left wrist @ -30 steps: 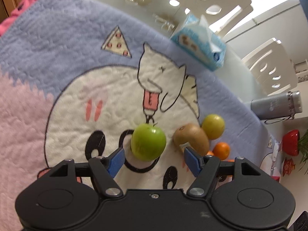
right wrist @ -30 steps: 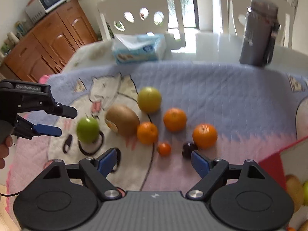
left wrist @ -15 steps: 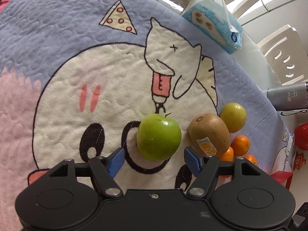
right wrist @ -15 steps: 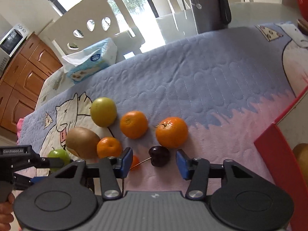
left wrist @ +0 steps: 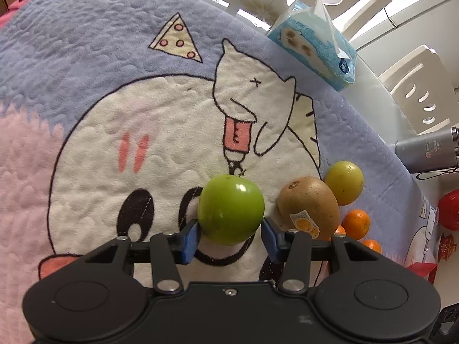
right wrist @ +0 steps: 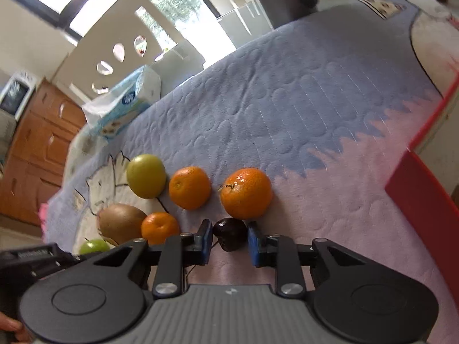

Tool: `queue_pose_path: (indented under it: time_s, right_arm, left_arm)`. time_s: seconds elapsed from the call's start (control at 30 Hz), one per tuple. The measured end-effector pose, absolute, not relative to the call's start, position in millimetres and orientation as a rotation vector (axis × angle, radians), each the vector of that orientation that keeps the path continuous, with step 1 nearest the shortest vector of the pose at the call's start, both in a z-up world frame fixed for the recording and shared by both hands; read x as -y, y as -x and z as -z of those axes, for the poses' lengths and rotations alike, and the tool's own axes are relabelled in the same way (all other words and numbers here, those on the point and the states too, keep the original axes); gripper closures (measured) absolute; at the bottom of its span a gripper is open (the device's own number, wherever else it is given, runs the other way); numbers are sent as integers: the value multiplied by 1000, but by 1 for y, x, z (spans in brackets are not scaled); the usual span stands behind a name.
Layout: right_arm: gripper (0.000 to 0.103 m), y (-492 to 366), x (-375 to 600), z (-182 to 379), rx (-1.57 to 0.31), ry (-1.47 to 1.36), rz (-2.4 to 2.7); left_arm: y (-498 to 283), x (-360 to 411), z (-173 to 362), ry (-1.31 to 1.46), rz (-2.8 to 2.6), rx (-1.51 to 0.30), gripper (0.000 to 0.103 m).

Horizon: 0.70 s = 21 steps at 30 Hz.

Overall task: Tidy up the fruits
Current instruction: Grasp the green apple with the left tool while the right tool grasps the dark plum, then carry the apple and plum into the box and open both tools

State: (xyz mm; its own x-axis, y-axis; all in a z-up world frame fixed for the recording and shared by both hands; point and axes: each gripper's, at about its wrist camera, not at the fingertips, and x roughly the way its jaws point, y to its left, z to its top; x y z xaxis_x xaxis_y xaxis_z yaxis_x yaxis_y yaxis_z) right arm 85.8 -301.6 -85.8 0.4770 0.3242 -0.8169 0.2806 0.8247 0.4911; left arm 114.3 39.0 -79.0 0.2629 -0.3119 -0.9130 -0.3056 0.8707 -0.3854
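Daylight pours in from the window (right wrist: 160, 8) ahead of my right tongs (right wrist: 230, 242), blown out to near white. That view is smeared with motion blur along its top and right edge, and the chair (right wrist: 120, 54) bends with the fisheye curve. My left view is sharper and evenly bright. There's a small glare spot on the green apple (left wrist: 231, 209) and a soft shadow beneath it on the blanket (left wrist: 100, 149). The white chairs (left wrist: 416, 86) at the far rim are overexposed and warped.
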Motion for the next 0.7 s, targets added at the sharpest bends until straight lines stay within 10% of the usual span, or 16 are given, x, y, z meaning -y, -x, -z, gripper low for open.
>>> queue_pose_path:
  time_s: [0.33,0.37,0.43,0.7]
  right_arm:
    - [75,-78,292,74,-1046,-621,-113]
    - [75,-78,292,72,-1043,-620,-115]
    - [75,-75,294,68,-1039,-623,-114]
    - [75,-58,307,51,-1001,-647,-114]
  left_arm:
    - [-100,-44,56,576,29,-1270,72]
    - [-100,-44,58,580,26,-1269,71]
    - [-102,-45,66,582,21,-1291,33]
    - [-109,-36,83,527,1,-1274,47]
